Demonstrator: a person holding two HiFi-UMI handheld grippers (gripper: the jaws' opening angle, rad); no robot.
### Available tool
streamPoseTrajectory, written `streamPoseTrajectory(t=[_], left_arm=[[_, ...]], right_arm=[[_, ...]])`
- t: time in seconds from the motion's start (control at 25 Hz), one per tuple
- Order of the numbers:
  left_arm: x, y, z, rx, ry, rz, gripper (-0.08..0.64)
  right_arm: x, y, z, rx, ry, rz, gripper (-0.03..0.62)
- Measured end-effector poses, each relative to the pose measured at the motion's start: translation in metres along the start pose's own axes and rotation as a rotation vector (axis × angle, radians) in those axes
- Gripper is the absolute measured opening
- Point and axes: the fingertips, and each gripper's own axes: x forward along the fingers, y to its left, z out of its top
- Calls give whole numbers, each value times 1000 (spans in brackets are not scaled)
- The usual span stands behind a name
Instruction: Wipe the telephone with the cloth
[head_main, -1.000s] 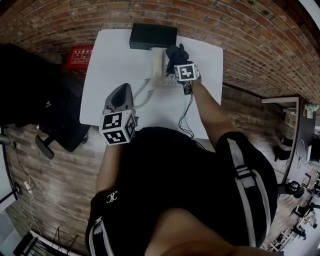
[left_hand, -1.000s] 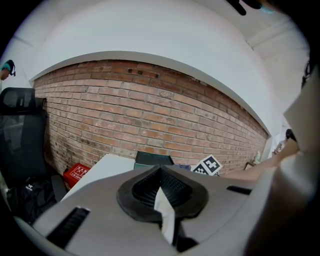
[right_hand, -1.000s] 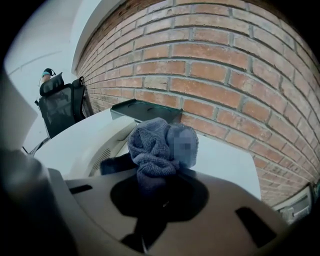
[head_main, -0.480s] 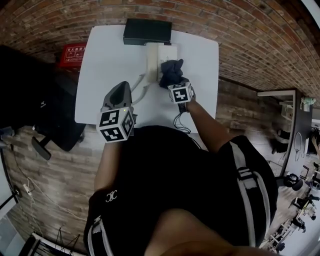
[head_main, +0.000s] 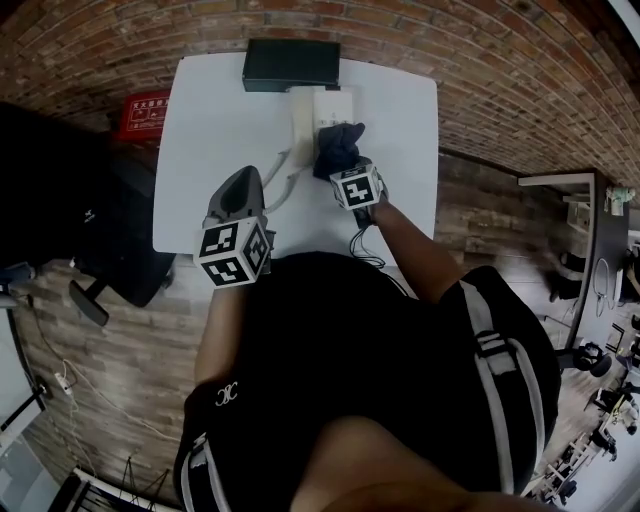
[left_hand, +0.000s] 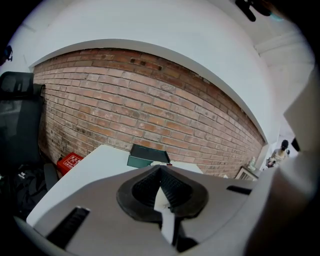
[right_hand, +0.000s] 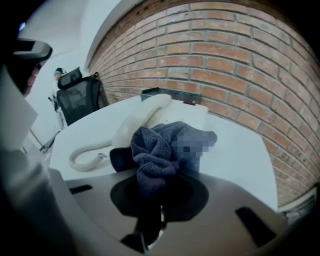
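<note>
A white telephone (head_main: 322, 108) lies on the white table (head_main: 220, 120), its handset (right_hand: 142, 120) on the cradle and its coiled cord (right_hand: 85, 155) trailing toward me. My right gripper (head_main: 345, 170) is shut on a dark blue cloth (head_main: 336, 148), which rests bunched on the near end of the telephone. In the right gripper view the cloth (right_hand: 160, 150) bulges out of the jaws in front of the handset. My left gripper (head_main: 238, 200) hovers over the table's near left part with its jaws together and nothing in them; its view shows the jaw pads (left_hand: 175, 187) meeting.
A dark flat box (head_main: 292, 65) sits at the table's far edge against the brick wall (head_main: 480, 70). A black office chair (head_main: 110, 240) stands left of the table, a red box (head_main: 140, 112) on the floor beside it. A black cable (head_main: 362, 240) hangs over the near edge.
My right gripper has drawn the cloth back toward me along the telephone, from its far end to its near end. The left gripper has stayed in place.
</note>
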Motion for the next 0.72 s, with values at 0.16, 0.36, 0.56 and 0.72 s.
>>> streamPoseTrajectory(t=[0.16,0.36,0.56,0.72], left_arm=[[3,4,1,-10,1,9,-3],[4,10,-3,-23,13,22,-3],[4,12,-4,-26,16,32,-3],[4,18,-2,-33,15,43,-3]], right_arm=[[5,9,6,-54,-5,2,29],[16,3,28,-32,-89,-26,29],[28,-7,64,-27,-98,-42,28],[45,-24,97,49,-131,-46,28]])
